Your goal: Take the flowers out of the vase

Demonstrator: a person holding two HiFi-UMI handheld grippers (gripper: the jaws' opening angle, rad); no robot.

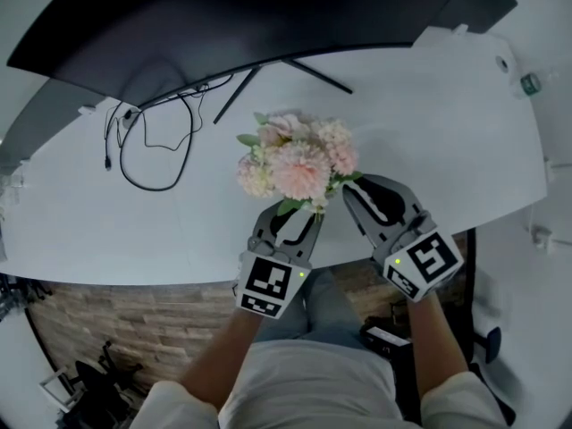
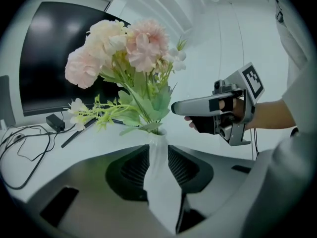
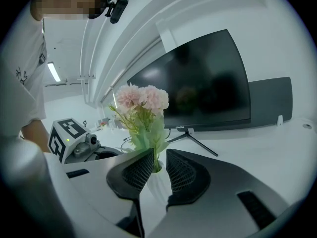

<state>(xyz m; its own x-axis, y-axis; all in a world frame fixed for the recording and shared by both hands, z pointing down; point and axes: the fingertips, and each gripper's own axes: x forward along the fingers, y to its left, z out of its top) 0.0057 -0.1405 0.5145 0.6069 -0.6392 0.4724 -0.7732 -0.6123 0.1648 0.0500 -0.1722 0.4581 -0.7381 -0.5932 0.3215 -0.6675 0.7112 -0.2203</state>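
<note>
A bunch of pale pink flowers (image 1: pixel 299 164) with green leaves stands in a small white vase (image 2: pixel 158 182) near the front edge of the white table (image 1: pixel 134 231). In the head view the blooms hide most of the vase. My left gripper (image 1: pixel 293 213) reaches in from the front, open, with the vase neck between its dark ribbed pads (image 2: pixel 132 167). My right gripper (image 1: pixel 362 189) comes from the right, open by a narrow gap. Through that gap in the right gripper view (image 3: pixel 159 157) I see the vase (image 3: pixel 159 180) and the stems just beyond its tips.
A large curved black monitor (image 1: pixel 223 16) on a thin-legged stand (image 1: pixel 317 74) fills the back of the table. Loops of black cable (image 1: pixel 161 150) lie at the left. A small bottle (image 1: pixel 529 83) sits at the far right. The table edge (image 1: pixel 179 271) runs just below the grippers.
</note>
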